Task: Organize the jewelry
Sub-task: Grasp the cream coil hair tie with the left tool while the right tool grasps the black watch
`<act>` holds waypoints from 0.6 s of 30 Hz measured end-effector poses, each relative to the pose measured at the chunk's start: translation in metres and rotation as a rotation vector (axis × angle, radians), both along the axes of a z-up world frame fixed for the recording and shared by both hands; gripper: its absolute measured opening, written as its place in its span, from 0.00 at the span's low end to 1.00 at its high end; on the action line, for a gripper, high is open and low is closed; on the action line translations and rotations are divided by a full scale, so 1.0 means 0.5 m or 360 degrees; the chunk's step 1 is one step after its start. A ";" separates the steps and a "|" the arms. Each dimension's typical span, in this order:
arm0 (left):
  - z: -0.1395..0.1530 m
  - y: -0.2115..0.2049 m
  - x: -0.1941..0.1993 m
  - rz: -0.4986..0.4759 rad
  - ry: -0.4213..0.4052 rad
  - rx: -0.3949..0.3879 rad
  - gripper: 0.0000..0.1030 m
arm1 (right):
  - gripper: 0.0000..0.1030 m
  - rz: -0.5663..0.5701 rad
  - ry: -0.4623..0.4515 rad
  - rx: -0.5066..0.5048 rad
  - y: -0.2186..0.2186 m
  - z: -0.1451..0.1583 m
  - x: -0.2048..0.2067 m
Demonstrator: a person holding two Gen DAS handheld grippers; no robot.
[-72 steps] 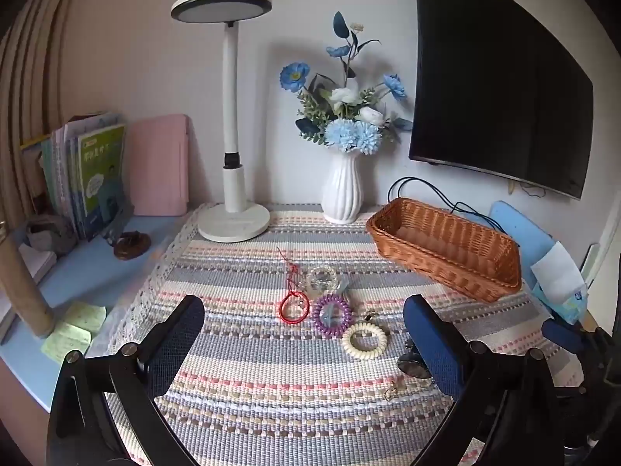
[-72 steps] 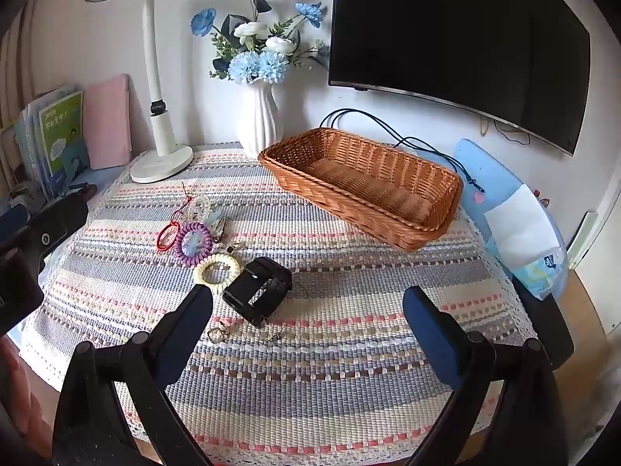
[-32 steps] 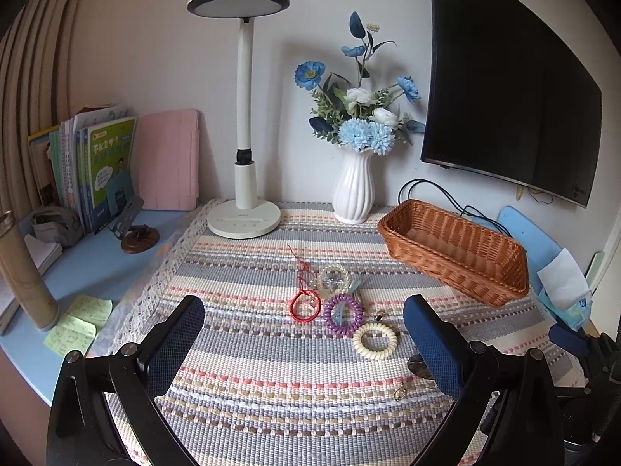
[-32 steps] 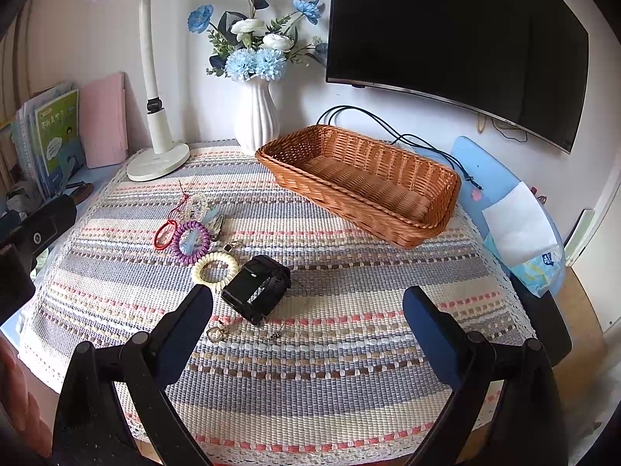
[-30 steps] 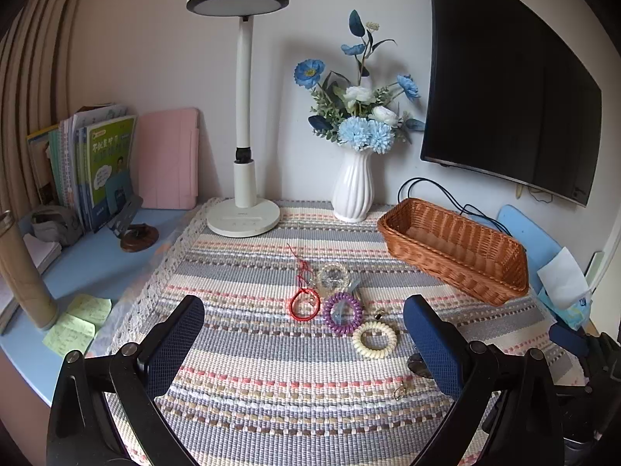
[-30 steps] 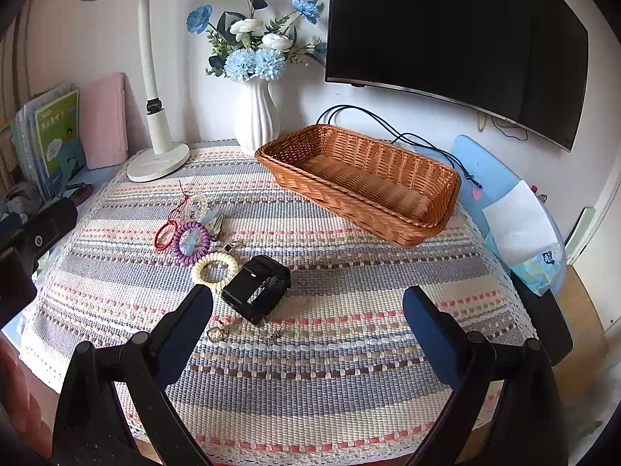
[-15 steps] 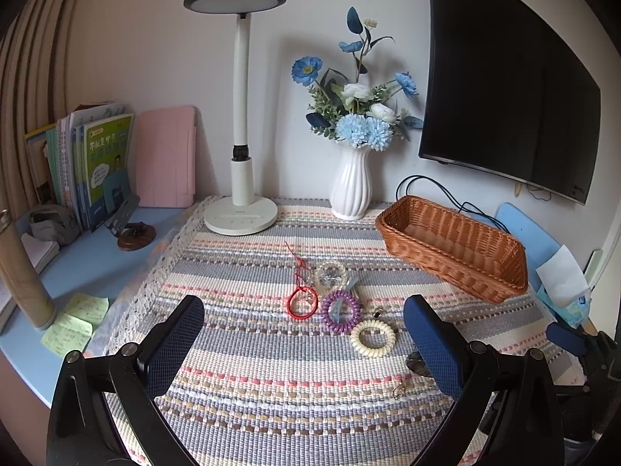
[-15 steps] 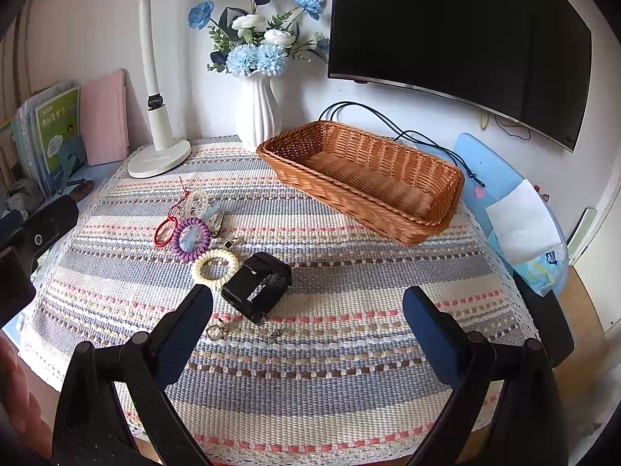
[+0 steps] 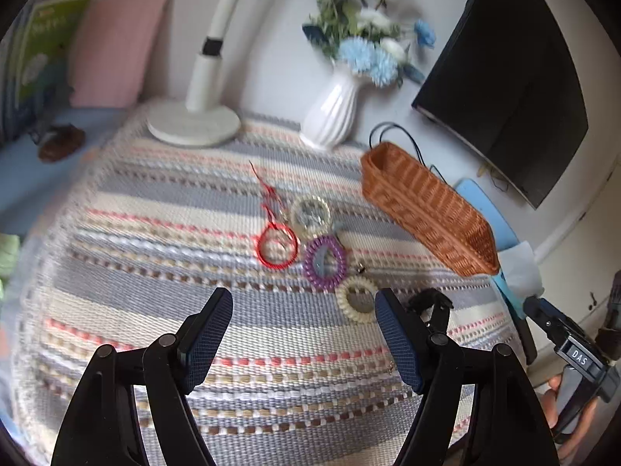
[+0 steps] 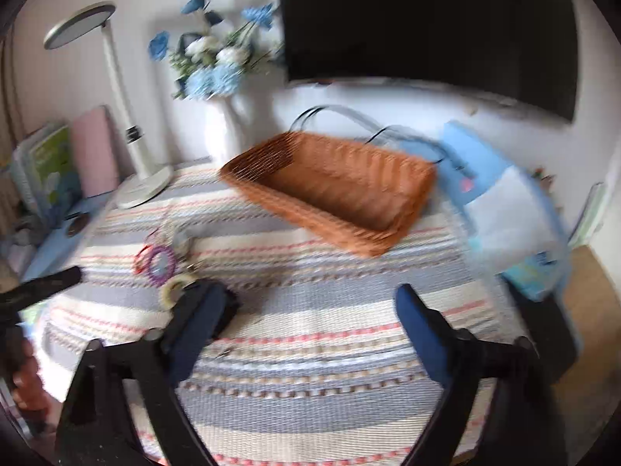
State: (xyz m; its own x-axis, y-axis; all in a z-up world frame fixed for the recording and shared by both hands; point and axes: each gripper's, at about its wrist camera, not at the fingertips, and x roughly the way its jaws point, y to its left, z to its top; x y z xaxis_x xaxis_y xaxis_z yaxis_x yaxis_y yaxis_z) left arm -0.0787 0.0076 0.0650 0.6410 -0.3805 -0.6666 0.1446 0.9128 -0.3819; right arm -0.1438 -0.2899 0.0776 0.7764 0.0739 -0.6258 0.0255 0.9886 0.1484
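On the striped cloth lie a red cord bracelet (image 9: 277, 242), a clear beaded bracelet (image 9: 310, 214), a purple coil band (image 9: 325, 262), a cream coil band (image 9: 356, 299) and a black watch (image 9: 430, 303). An empty wicker basket (image 9: 427, 206) stands to their right. My left gripper (image 9: 302, 330) is open and empty, just short of the cream band. My right gripper (image 10: 310, 318) is open and empty; its left finger covers the watch. The blurred right view shows the purple band (image 10: 159, 262), the cream band (image 10: 174, 287) and the basket (image 10: 333, 190).
A white lamp base (image 9: 194, 126) and a white vase of blue flowers (image 9: 333, 112) stand at the back of the cloth. A black monitor (image 9: 504, 77) hangs behind the basket. Books and a pink case (image 9: 112, 46) stand far left. Blue packets (image 10: 504, 209) lie right of the basket.
Both grippers have moved forward and down toward the jewelry and tilted. The left gripper's fingers have come closer together but stay open. The jewelry has not moved.
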 end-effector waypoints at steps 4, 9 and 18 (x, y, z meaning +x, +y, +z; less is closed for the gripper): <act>-0.041 -0.051 0.033 -0.0089 0.0089 -0.0009 0.56 | 0.84 0.0161 0.0103 0.0055 0.066 -0.038 0.027; -0.101 -0.099 0.073 -0.0122 0.0220 0.0030 0.44 | 0.79 0.0192 0.0153 -0.0109 0.154 -0.078 0.050; -0.111 -0.123 0.091 -0.0134 0.0194 0.0075 0.40 | 0.46 0.0211 0.0180 -0.0044 0.172 -0.083 0.103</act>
